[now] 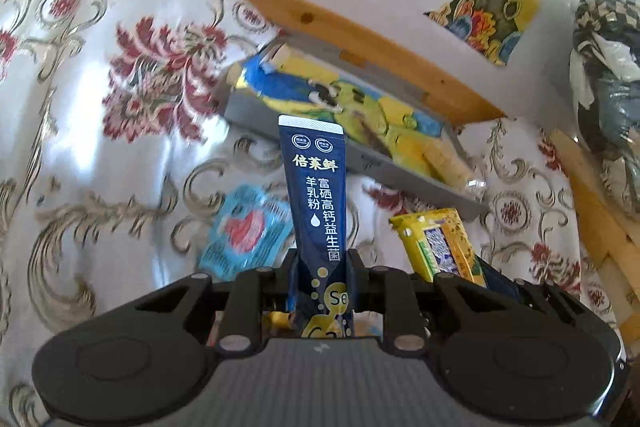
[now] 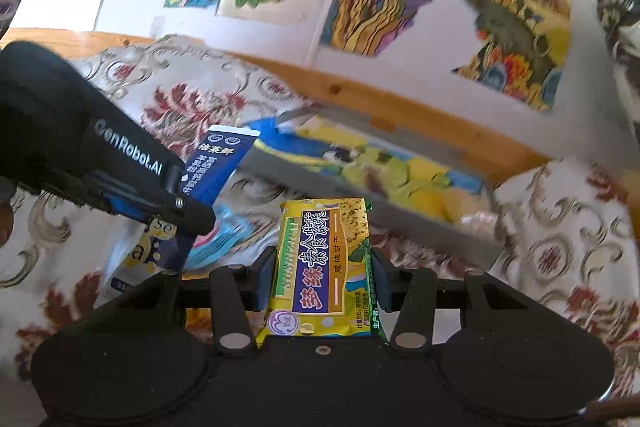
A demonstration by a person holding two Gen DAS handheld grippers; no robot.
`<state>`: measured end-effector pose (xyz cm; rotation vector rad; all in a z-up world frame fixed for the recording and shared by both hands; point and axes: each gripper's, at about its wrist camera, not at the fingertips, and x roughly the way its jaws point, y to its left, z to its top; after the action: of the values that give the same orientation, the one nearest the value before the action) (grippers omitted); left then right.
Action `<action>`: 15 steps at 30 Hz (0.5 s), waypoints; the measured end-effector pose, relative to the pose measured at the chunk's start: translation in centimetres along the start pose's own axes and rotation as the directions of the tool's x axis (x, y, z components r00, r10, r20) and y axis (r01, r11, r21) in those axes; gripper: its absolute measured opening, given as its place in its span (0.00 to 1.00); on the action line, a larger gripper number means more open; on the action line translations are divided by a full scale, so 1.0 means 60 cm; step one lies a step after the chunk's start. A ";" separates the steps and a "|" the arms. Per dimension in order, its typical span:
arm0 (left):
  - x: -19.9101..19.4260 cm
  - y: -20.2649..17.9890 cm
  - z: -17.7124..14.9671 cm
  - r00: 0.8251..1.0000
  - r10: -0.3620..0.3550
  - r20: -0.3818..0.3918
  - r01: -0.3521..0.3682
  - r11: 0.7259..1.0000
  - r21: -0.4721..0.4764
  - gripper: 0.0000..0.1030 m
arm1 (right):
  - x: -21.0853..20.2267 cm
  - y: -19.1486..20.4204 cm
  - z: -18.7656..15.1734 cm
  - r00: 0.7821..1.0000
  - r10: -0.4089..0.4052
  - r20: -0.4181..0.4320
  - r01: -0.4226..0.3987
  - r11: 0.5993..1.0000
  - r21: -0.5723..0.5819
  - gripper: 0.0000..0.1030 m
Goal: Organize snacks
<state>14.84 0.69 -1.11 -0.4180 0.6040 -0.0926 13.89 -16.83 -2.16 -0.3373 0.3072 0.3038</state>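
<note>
Both hand-held grippers are loaded. On my left gripper (image 1: pixel 322 263) the jaws clamp a long, narrow dark-blue foil sachet with white lettering (image 1: pixel 314 187), its long axis pointing straight ahead along the fingers. On my right gripper (image 2: pixel 322 279) they pinch a yellow rectangular cracker packet with a purple label (image 2: pixel 320 267), likewise lengthwise. Ahead of both lies a shallow grey tray holding blue-and-yellow packets (image 1: pixel 256 111), set aslant on the floral cloth (image 1: pixel 100 115). I judge the left nearer the tray's near wall. A light-blue pouch (image 1: pixel 246 231) remains on the cloth.
</note>
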 end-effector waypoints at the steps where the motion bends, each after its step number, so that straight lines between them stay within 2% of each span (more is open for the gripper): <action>1: 0.004 -0.002 0.009 1.000 0.002 0.005 -0.002 1.000 -0.001 0.24 | 0.004 -0.005 0.003 1.000 -0.007 0.008 0.007 1.000 -0.002 0.48; 9: 0.050 -0.027 0.121 0.999 0.031 0.028 -0.030 0.999 -0.034 0.24 | 0.030 -0.054 0.025 0.996 -0.055 0.065 0.052 0.998 0.039 0.48; 15: 0.079 -0.074 0.192 0.992 0.054 0.112 -0.058 0.998 0.037 0.25 | 0.073 -0.094 0.043 0.985 -0.090 0.147 0.081 0.994 0.067 0.48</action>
<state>25.43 -0.22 6.75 -0.3646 0.5035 -0.0275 20.44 -19.93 0.22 -0.2650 0.1532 0.2331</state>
